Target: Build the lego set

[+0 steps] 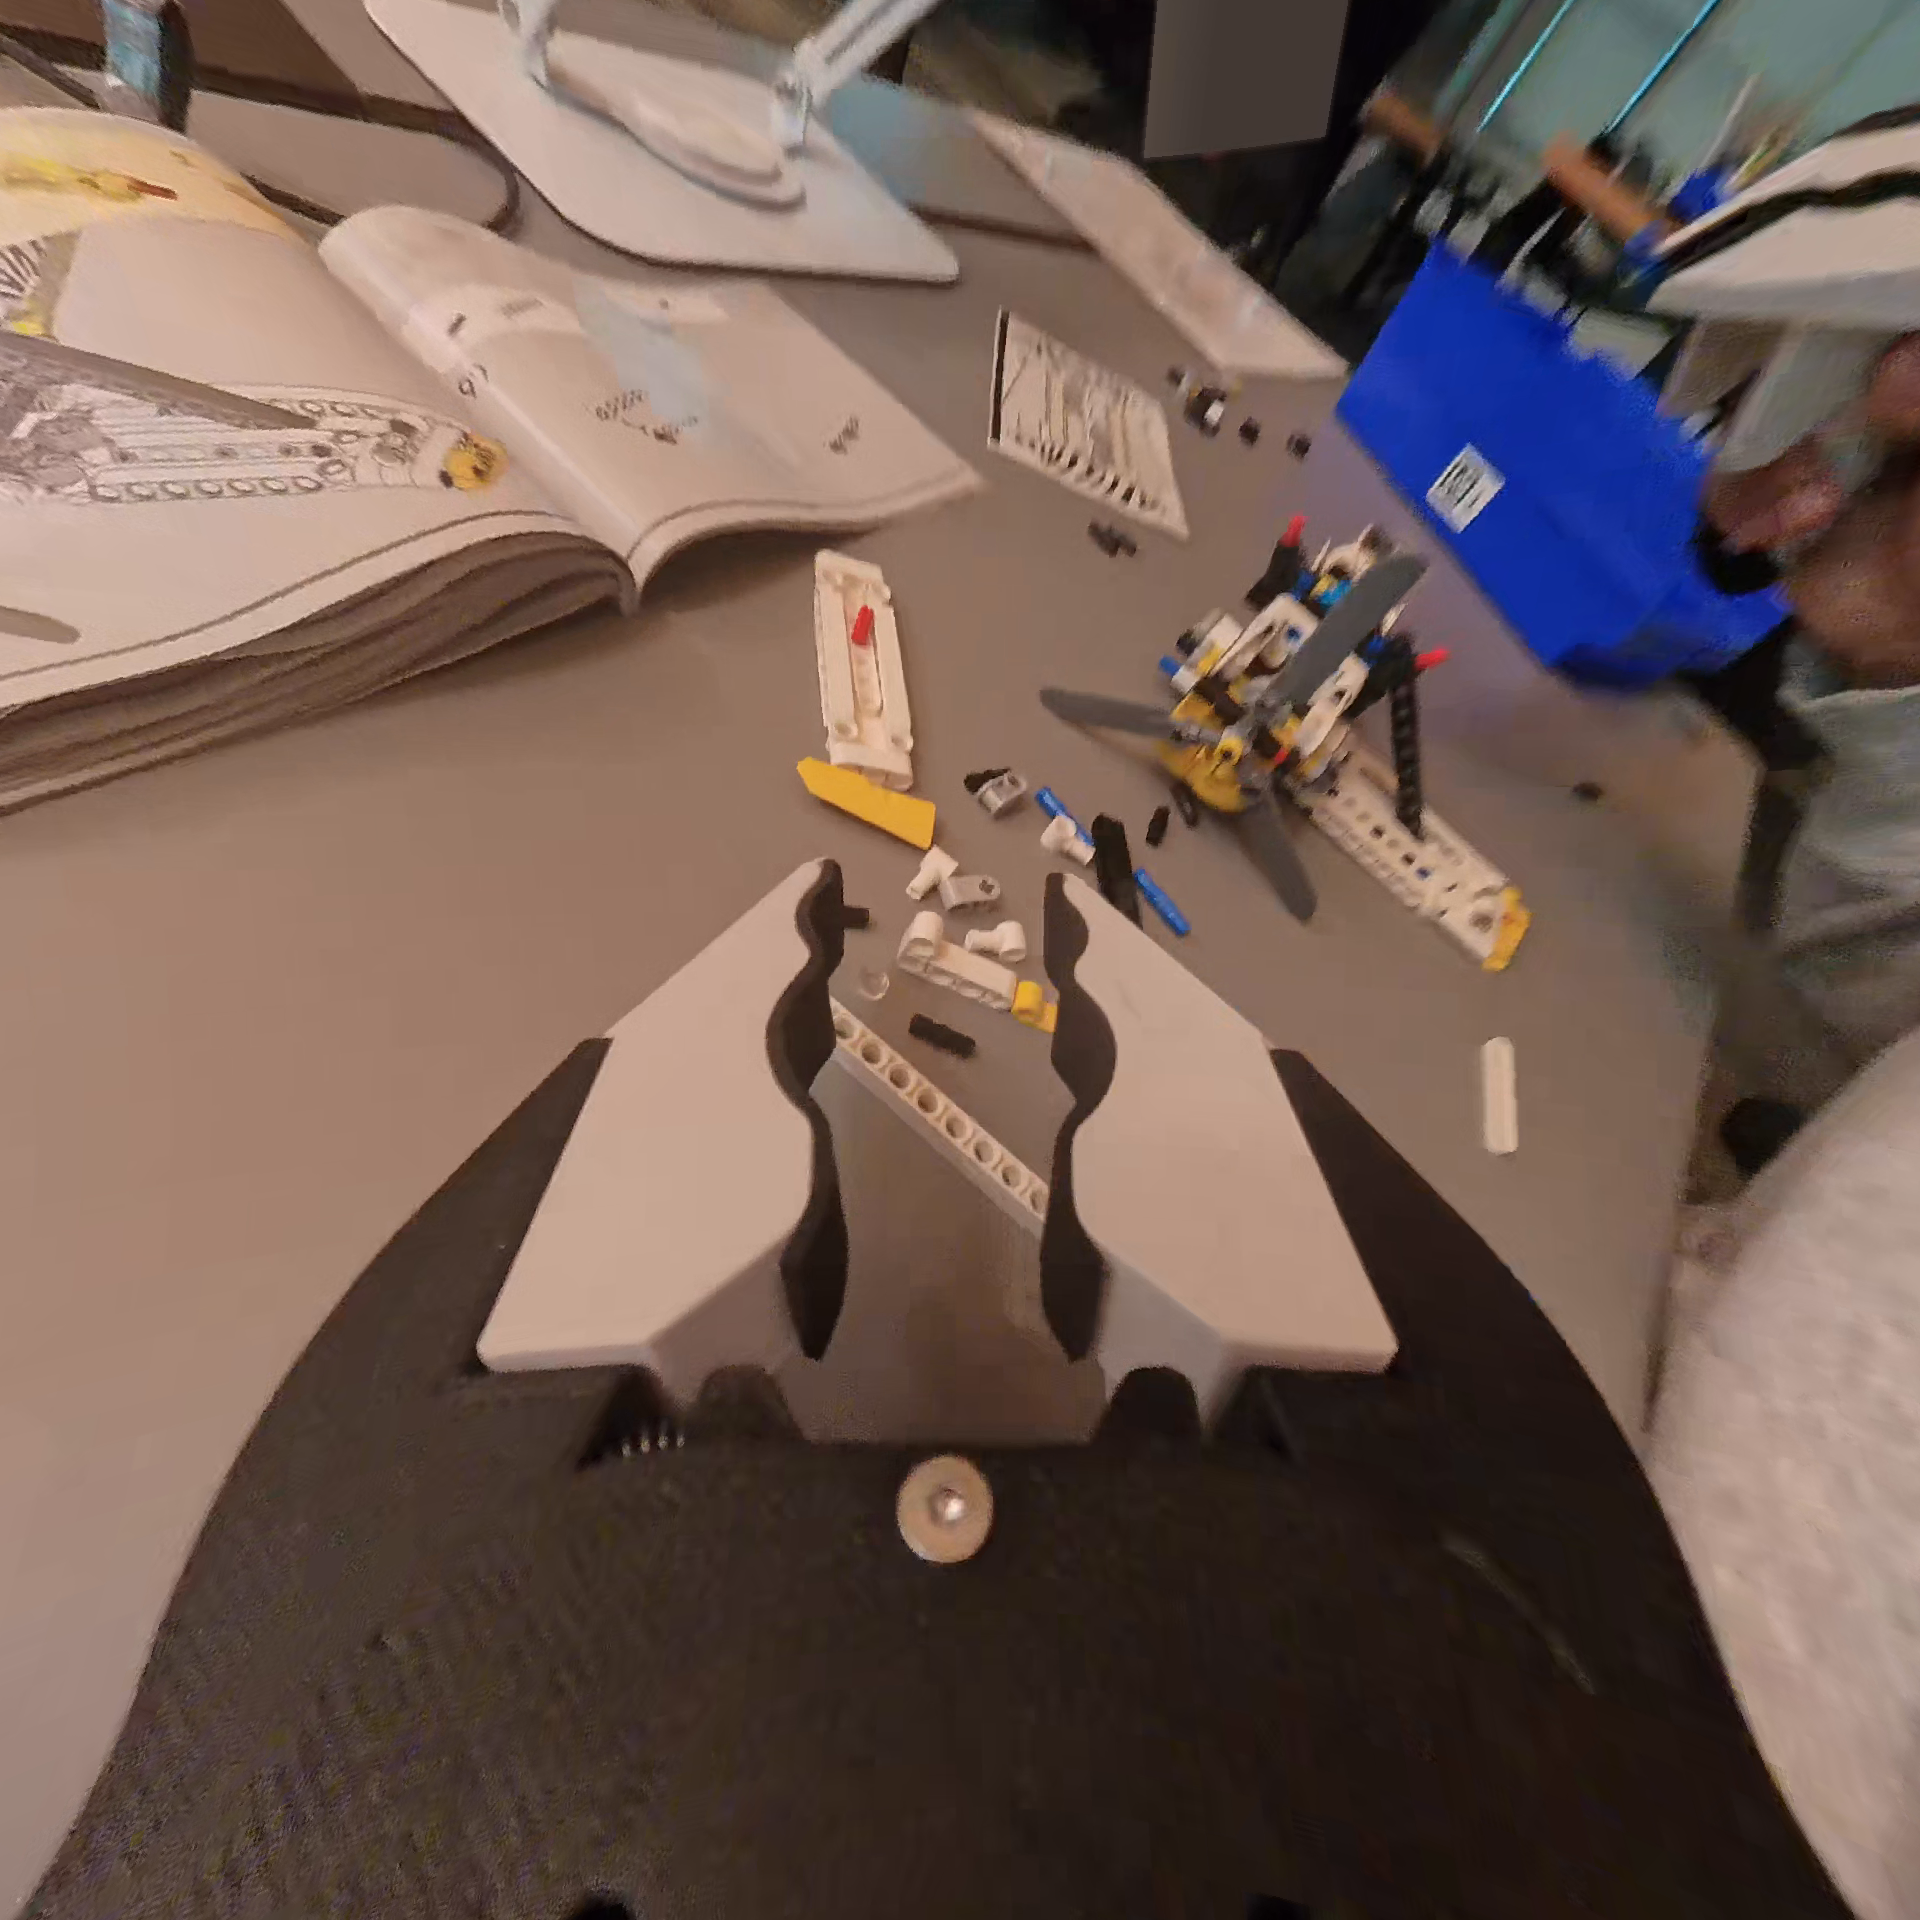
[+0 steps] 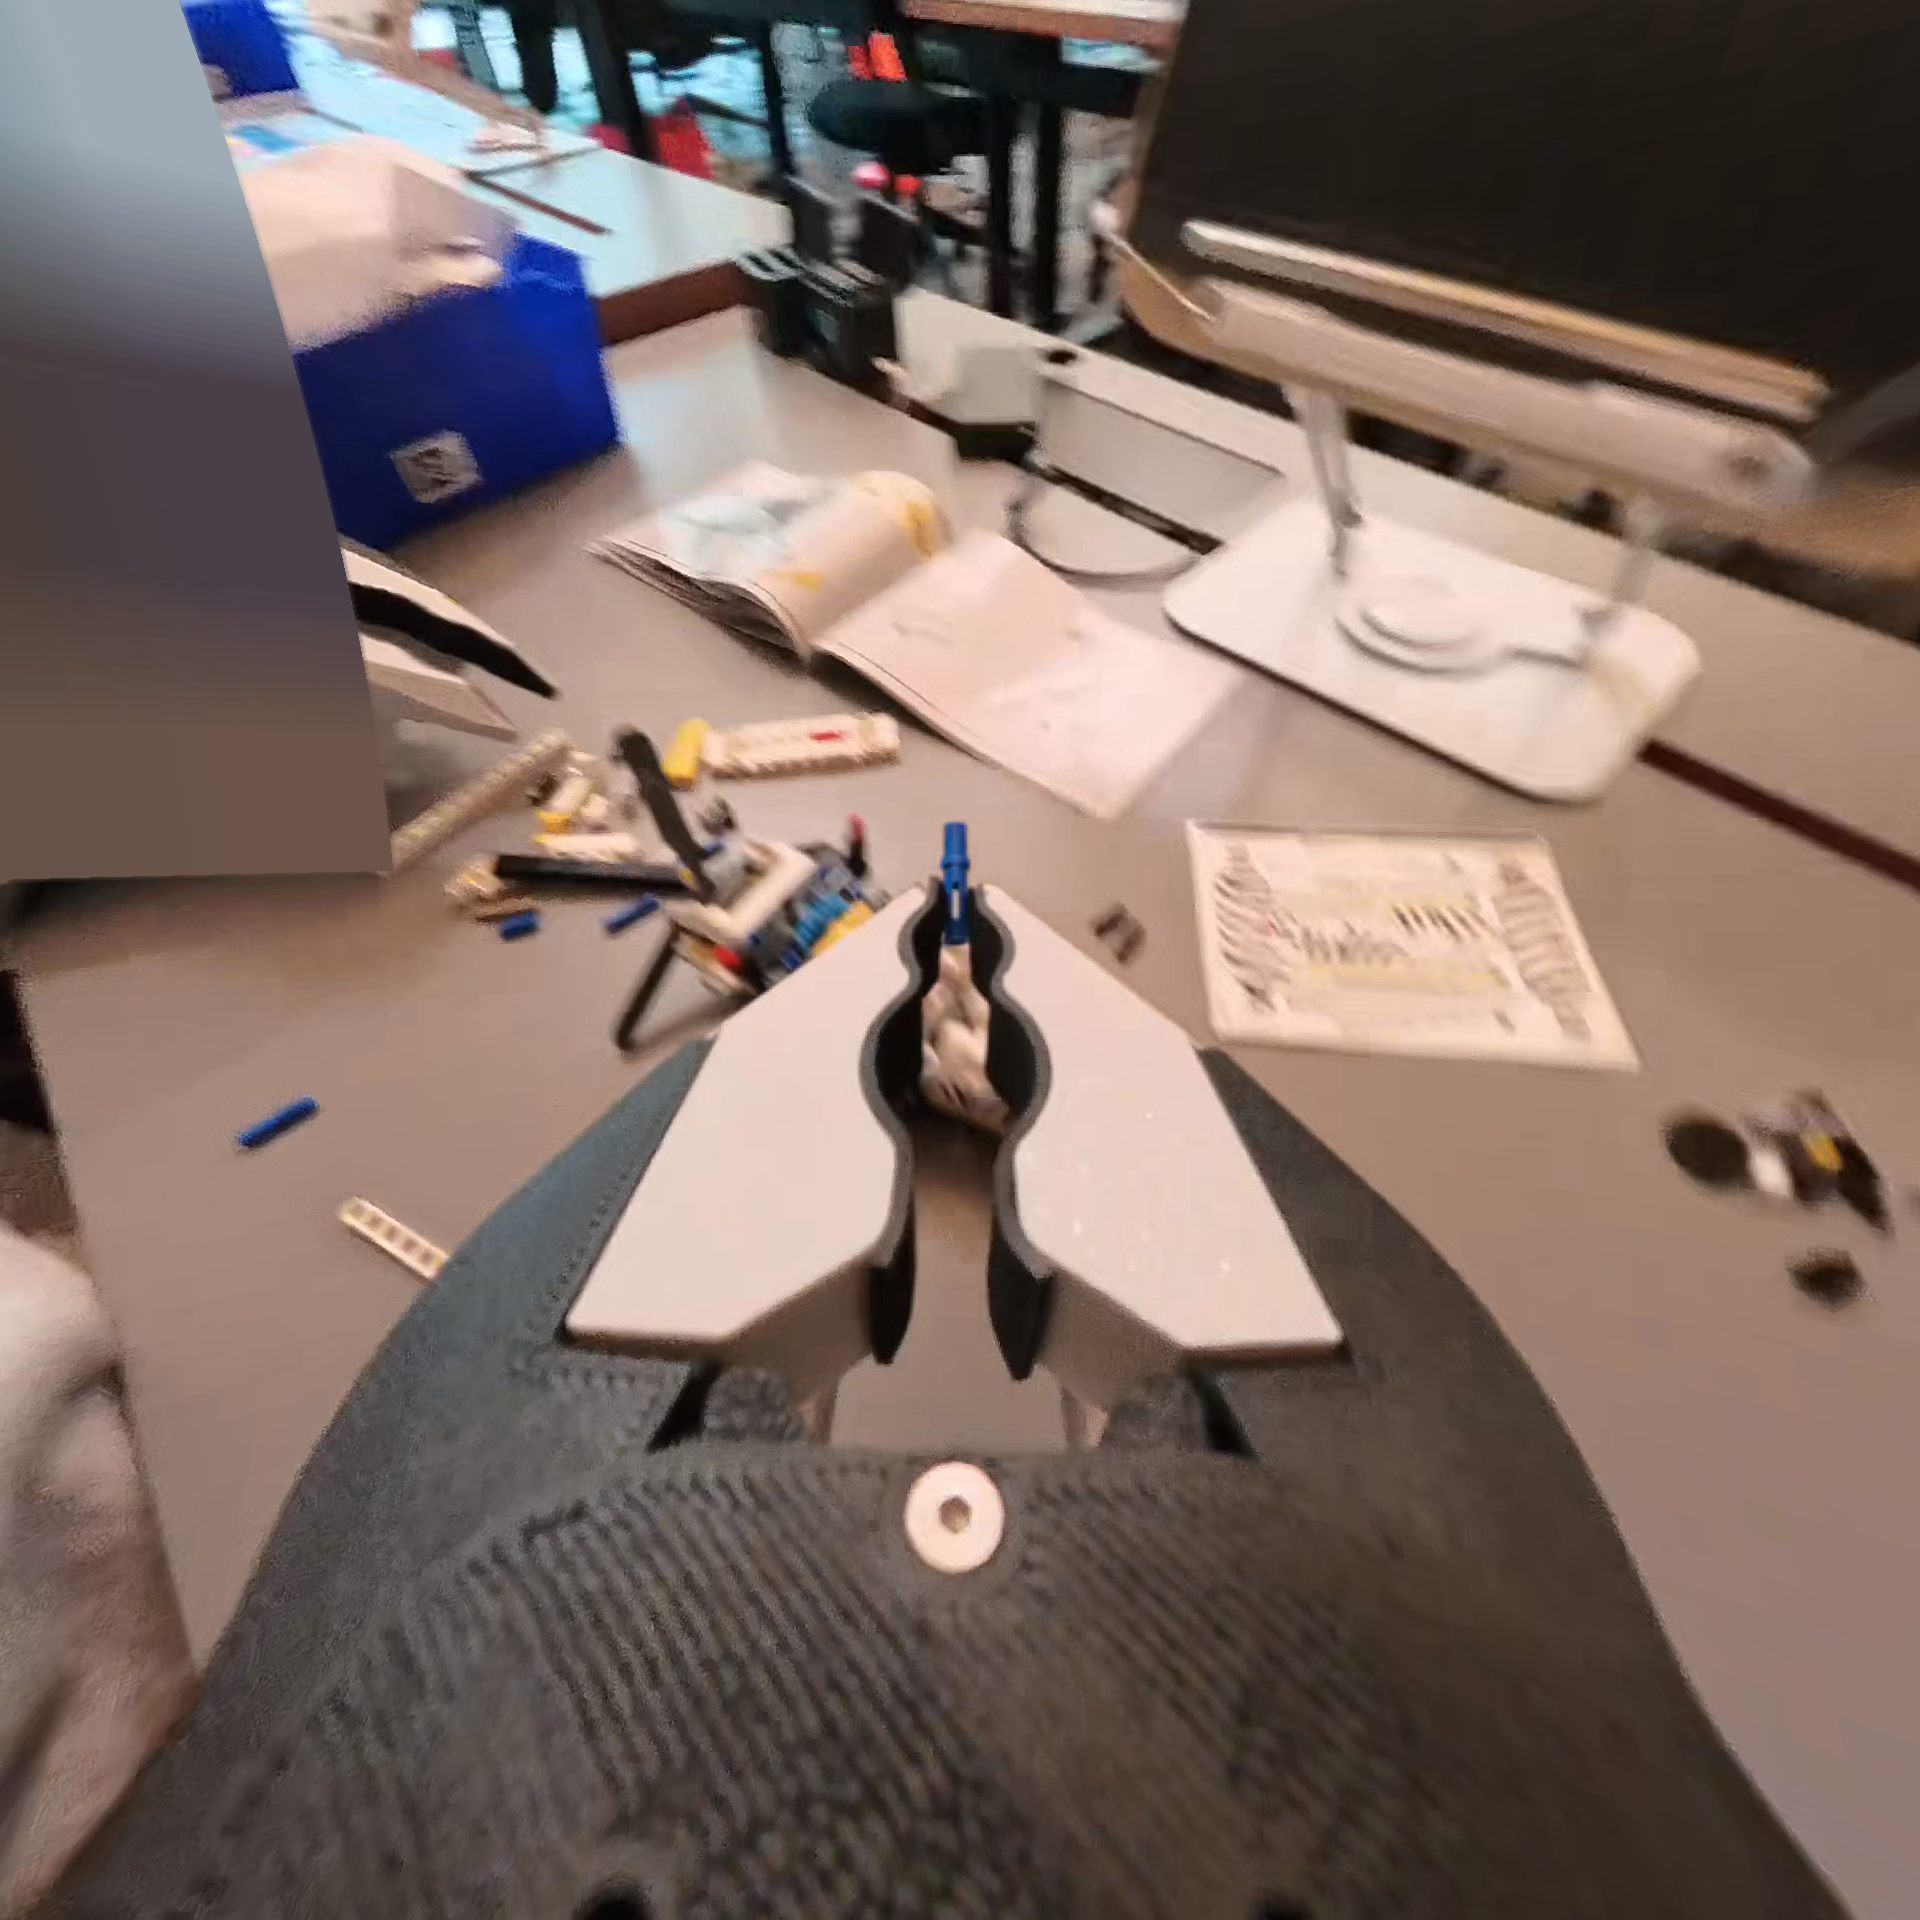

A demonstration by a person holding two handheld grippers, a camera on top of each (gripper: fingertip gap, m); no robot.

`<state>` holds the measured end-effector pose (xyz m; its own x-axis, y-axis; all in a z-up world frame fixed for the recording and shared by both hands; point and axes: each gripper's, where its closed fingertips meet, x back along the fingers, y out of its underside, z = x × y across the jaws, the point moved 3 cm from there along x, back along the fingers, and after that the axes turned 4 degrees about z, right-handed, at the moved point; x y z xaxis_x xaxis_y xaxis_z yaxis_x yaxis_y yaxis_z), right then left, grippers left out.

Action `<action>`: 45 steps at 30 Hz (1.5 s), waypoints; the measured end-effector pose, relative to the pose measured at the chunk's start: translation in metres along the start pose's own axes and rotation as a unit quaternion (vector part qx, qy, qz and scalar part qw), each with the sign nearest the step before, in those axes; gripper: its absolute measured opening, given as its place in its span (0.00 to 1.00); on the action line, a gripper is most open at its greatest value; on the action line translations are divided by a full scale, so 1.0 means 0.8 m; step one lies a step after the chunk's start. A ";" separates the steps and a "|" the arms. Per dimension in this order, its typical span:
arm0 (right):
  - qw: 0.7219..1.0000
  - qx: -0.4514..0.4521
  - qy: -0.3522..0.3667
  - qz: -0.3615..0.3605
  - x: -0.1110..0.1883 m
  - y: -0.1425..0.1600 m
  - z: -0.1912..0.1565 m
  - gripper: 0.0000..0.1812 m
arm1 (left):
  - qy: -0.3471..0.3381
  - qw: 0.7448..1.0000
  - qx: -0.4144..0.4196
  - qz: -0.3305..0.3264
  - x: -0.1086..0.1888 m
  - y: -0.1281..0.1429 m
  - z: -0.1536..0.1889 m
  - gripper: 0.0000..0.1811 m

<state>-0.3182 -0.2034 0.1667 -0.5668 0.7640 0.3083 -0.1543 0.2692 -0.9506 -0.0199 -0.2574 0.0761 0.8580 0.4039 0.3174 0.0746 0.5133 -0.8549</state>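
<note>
My left gripper [image 1: 943, 883] is open and empty, low over a scatter of small white, grey, black and blue pieces [image 1: 966, 956] and a long white holed beam [image 1: 935, 1101]. The half-built model [image 1: 1257, 707], yellow and white with grey blades, stands to its right; it also shows in the right wrist view [image 2: 769, 914]. My right gripper [image 2: 954, 899] is shut on a blue pin [image 2: 954, 868] that sticks out past the fingertips. A white piece [image 2: 956, 1049] sits between the fingers behind the pin. The right gripper is held above the table, right of the model.
An open instruction booklet [image 1: 312, 468] lies at the left, a sticker sheet [image 1: 1081, 426] behind the pieces, and a blue bin [image 1: 1538, 488] at the far right. A monitor stand base [image 2: 1434, 644] sits at the back. Small black parts [image 2: 1766, 1153] and a loose blue pin [image 2: 275, 1122] lie apart. Spacing between my two grippers at the tips: around 30 cm. From the right gripper's tips to the monitor stand base [image 2: 1434, 644] is close to 35 cm. The left camera catches it too, in the left wrist view [image 1: 772, 172].
</note>
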 end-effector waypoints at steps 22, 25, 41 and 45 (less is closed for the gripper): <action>0.777 0.271 -0.431 -0.371 -0.264 0.060 -0.144 0.10 | 0.034 0.995 -0.012 0.089 0.020 -0.024 0.002 0.23; 0.821 0.258 -0.376 -0.343 -0.254 0.034 -0.107 0.09 | 0.036 0.995 -0.004 0.088 0.020 -0.024 0.001 0.23; 0.887 0.209 -0.196 -0.363 -0.168 0.084 0.077 0.13 | 0.026 0.995 0.018 0.091 0.019 -0.027 -0.012 0.23; 0.870 0.215 -0.210 -0.390 -0.173 0.100 0.079 0.15 | 0.027 0.995 0.029 0.092 0.019 -0.028 -0.015 0.23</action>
<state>-0.3031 -0.3243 0.0460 -0.3865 0.1414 0.9114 -0.8620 0.2961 -0.4115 -0.0023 -0.2717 0.0950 0.8804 0.4549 0.1343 -0.1142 0.4781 -0.8709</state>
